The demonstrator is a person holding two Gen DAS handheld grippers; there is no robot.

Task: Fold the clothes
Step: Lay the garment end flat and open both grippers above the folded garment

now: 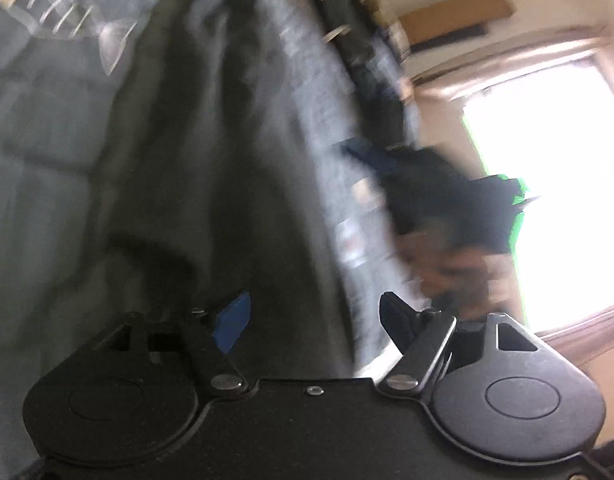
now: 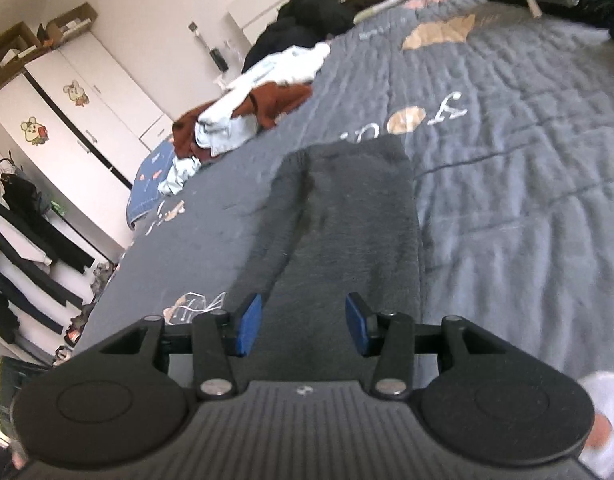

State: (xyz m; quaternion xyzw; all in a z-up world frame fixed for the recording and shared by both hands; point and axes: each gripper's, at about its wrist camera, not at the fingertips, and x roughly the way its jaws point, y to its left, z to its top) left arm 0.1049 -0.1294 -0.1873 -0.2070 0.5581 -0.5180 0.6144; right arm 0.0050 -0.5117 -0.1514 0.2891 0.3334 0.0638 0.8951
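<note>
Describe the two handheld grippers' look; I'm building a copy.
Both are matte black: the left gripper and right gripper have two round disc housings, silver screws on black linkage bars and blue finger pads. The right's body is ribbed.

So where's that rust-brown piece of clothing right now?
In the right wrist view, the rust-brown garment lies tangled with pale blue and white clothes at the bed's left edge, left of the dark grey garment.
</note>
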